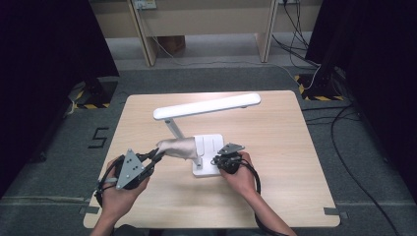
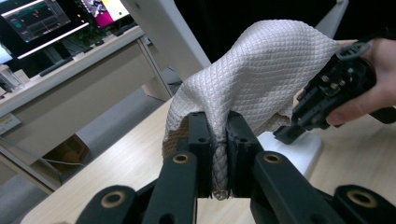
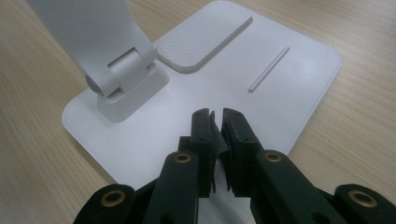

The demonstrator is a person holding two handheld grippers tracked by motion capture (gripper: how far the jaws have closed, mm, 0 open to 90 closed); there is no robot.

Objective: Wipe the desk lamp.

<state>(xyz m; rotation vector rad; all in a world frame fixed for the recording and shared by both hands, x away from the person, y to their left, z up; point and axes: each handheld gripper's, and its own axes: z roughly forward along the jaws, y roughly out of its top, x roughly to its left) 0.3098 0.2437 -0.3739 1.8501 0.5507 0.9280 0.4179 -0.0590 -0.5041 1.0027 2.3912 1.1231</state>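
The left gripper point(image 2: 216, 140) has its jaws clamped on a fold of a pale grey, diamond-textured cleaning cloth point(image 2: 261, 70), which hangs lifted off the light wooden surface point(image 1: 275, 196) and drapes against the slanted white stem of a white desk lamp point(image 1: 206, 105). In the high view the cloth point(image 1: 176, 147) sits just left of the lamp's flat white square base point(image 1: 210, 147), which stands a little toward the near edge of the surface, about midway between its left and right edges.

The right gripper point(image 3: 215, 122) rests over the near part of that base point(image 3: 299, 65), jaws drawn almost together with nothing but their own dark pads between them; it grips nothing and appears to press or hover close to the base, beside the hinge block point(image 3: 126, 79) at the foot of the stem.

The work looks like wiping the lamp, with the step in hand being to bring the cloth up to the stem or base while the other gripper steadies the lamp. The next move calls for the left gripper to drag the cloth along the white plastic with light contact, keeping the pinch firm so the fabric does not slip, while the right gripper bears down enough that the base does not slide or tip.
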